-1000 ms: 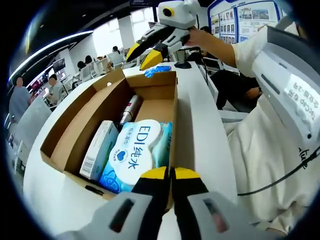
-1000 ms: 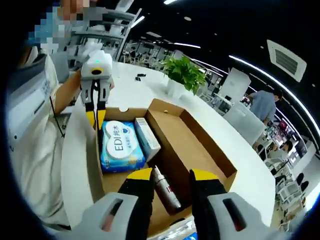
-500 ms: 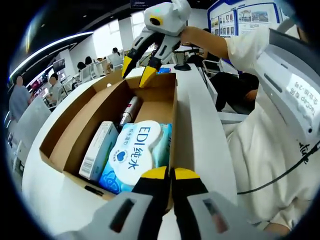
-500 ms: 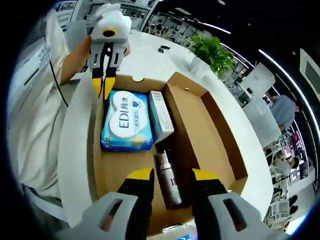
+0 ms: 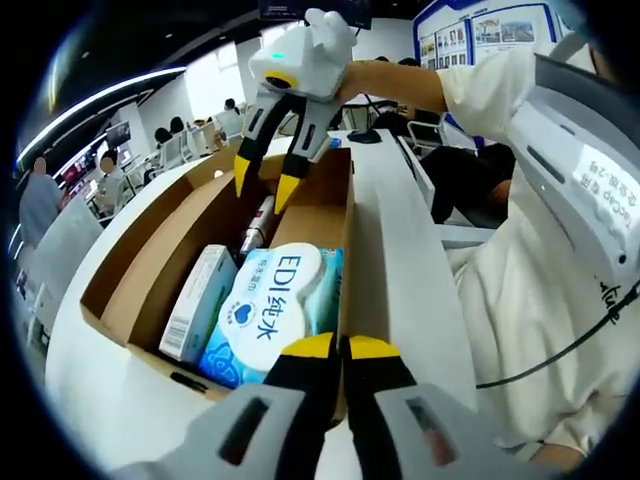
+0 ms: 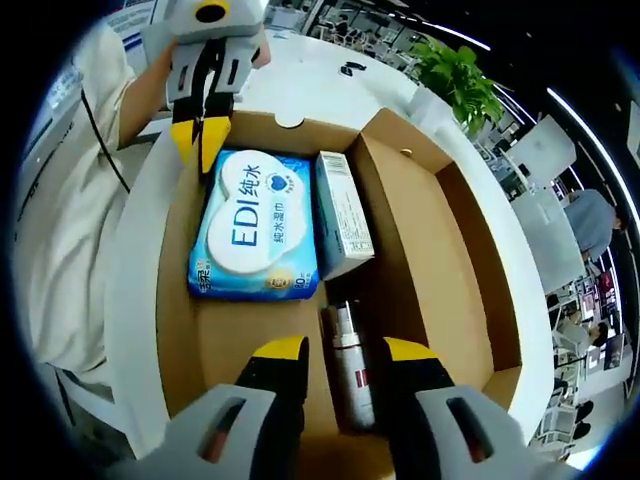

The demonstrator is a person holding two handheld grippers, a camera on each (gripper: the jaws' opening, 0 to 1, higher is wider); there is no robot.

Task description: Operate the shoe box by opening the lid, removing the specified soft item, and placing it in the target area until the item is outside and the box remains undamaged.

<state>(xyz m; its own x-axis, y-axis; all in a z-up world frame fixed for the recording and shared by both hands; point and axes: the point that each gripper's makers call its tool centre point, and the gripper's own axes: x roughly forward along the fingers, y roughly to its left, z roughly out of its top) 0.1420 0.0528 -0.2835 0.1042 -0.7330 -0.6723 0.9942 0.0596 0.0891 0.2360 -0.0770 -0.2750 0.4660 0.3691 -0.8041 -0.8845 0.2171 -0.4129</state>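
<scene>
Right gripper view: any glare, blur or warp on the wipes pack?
Right gripper view: wipes pack sharp, lettering readable, faint sheen only; shoe box walls bow from fisheye. Left gripper view: pack also legible, ceiling light strip blown out, right gripper slightly soft.

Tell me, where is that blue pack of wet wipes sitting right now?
The wipes pack lies flat inside the open cardboard box, beside the slim white carton. In the right gripper view the left gripper hangs at its far end.

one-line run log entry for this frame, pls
box: open | wipes pack: inside | right gripper: open, above bottle | left gripper: shut at box edge
</scene>
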